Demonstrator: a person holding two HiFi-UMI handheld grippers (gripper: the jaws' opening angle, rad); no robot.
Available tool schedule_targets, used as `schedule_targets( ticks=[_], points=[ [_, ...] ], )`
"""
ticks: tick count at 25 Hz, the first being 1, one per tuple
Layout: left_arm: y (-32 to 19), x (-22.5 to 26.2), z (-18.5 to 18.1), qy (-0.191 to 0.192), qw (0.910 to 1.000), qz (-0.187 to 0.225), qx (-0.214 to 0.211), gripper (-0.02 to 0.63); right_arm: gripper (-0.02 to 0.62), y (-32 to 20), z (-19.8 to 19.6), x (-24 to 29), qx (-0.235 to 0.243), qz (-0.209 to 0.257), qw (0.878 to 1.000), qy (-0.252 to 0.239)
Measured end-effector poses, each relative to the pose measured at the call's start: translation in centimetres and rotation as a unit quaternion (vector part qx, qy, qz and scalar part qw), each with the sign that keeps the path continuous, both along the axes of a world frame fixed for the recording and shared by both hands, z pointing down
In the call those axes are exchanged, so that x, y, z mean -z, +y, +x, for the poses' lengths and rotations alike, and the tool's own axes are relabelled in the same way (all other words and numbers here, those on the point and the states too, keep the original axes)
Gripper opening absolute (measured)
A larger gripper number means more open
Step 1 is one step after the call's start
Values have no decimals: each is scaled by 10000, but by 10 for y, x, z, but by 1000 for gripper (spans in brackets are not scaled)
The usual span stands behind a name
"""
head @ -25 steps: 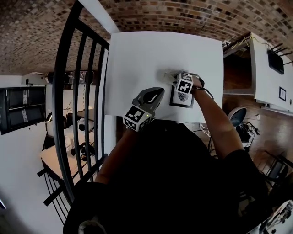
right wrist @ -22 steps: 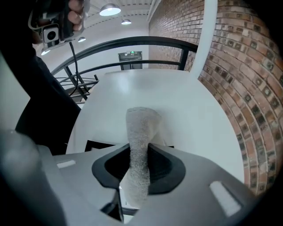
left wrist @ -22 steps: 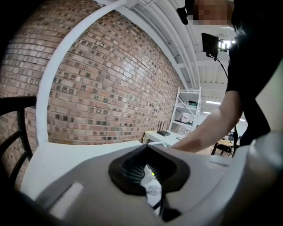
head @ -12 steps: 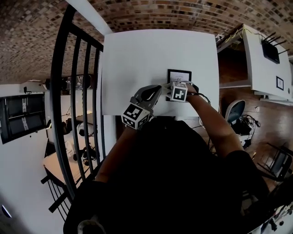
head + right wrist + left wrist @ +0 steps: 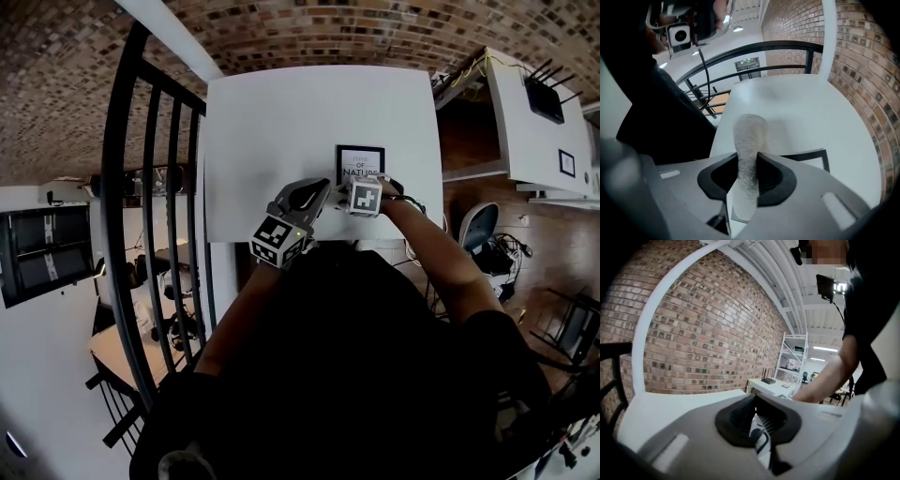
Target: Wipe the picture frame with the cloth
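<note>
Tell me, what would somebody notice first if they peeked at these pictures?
The black picture frame jumps out first, lying flat on the white table near its front edge. Right next to it, the right gripper pinches a fuzzy white cloth that sticks up between its jaws. The left gripper hangs to the left of the frame with its jaws together.

Room is left on the table (image 5: 281,122) far and left of the picture frame (image 5: 360,159); leftward, passage is blocked by a railing (image 5: 114,159).
</note>
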State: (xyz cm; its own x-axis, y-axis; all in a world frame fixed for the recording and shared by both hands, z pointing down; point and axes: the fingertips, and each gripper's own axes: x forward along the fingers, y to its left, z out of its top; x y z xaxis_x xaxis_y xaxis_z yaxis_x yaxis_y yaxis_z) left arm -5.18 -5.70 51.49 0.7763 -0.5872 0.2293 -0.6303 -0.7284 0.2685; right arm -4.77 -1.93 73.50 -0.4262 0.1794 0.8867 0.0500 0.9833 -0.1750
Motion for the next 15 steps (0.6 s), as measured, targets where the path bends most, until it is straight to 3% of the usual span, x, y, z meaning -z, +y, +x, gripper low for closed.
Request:
schedule_targets(
  ticks=[4,10,15],
  points=[
    [-2,2,0,19,10000,4,13,0,97,-44,23,7,-413,172,9988,175],
    [-5,-2,-2,-11,10000,-70,47,0,97,-123,45,22,-819,863,9924,304],
    [-7,-3,-2,-28,9999,-126,112,0,97,-148,63,8,-836,1129,9880,644]
  ],
)
